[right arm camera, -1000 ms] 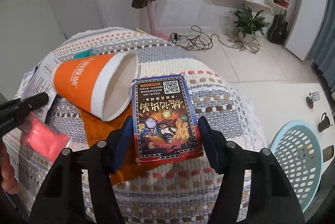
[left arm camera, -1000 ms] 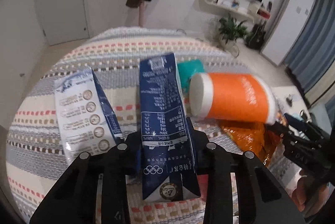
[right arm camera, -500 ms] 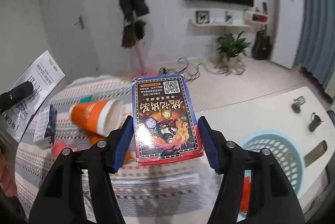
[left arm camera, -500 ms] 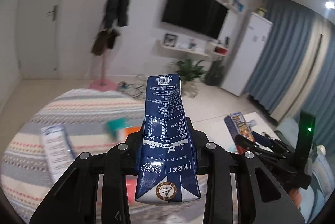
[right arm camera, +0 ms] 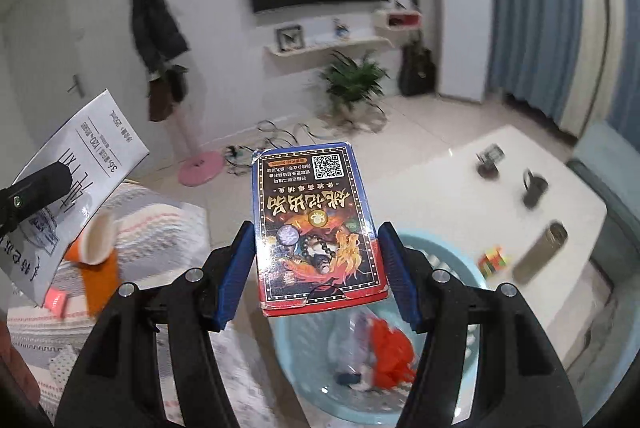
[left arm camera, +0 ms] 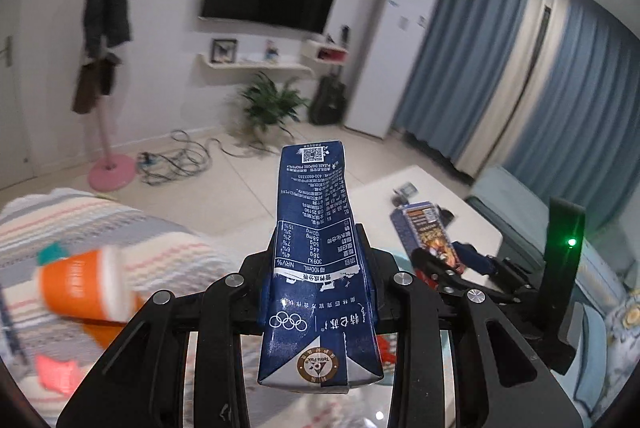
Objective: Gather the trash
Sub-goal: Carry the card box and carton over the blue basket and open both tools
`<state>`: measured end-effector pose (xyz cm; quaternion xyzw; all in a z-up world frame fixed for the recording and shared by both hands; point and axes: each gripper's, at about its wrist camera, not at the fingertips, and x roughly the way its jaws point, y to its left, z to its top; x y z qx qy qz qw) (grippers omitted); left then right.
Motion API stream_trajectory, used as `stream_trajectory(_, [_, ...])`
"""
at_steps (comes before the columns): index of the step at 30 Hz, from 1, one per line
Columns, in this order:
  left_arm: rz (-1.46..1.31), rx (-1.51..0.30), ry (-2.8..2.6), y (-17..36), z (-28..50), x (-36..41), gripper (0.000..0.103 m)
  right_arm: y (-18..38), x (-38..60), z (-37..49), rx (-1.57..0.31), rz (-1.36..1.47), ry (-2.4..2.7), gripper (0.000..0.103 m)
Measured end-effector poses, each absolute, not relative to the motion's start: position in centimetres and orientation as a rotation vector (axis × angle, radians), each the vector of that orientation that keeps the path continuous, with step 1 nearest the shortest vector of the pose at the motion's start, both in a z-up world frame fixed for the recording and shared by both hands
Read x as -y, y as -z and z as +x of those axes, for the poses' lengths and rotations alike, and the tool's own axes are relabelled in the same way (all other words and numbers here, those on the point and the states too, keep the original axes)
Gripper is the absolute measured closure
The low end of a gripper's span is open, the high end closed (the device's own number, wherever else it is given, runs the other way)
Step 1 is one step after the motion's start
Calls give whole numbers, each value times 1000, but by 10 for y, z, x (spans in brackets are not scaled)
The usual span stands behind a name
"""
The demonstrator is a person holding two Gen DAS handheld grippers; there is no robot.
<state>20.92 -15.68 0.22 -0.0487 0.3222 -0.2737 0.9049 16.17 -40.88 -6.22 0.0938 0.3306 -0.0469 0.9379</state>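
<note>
My left gripper [left arm camera: 320, 284] is shut on a flattened dark blue milk carton [left arm camera: 316, 260] that sticks up in the air. My right gripper [right arm camera: 318, 268] is shut on a colourful snack box [right arm camera: 316, 224] with a QR code, held above a light blue basket [right arm camera: 452, 316]. The basket holds orange and clear wrappers [right arm camera: 384, 348]. In the left wrist view the snack box [left arm camera: 428, 236] and the right gripper show at the right. In the right wrist view the milk carton [right arm camera: 76, 183] appears at the left. An orange cup [left arm camera: 80, 292] lies on the striped blanket [left arm camera: 120, 228].
A pink wrapper [left arm camera: 56, 376] and an orange bag [right arm camera: 100, 280] lie on the blanket. A white table [right arm camera: 500, 211] behind the basket bears a mug [right arm camera: 534, 187], a cube toy [right arm camera: 494, 260] and a metal can [right arm camera: 540, 258]. Cables [left arm camera: 176, 163] and a coat stand base [left arm camera: 112, 171] are on the floor.
Both grippers have lifted off the blanket with the carton and the box and swung right. The basket has come under the right gripper, and the blanket has slid to the left.
</note>
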Motion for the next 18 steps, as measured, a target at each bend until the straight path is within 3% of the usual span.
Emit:
stream_trajectory(16, [-53,-936,689,104,240,239,71,170,480,173,-932,366,222,43])
stream_trajectory(17, [-55,-936,689,105,240,239,70,171,480,173,-933,366,221,43])
stream_trajectory(18, [-59,-935,689,105,241,238,61,171,480,173,-935,366,219,42])
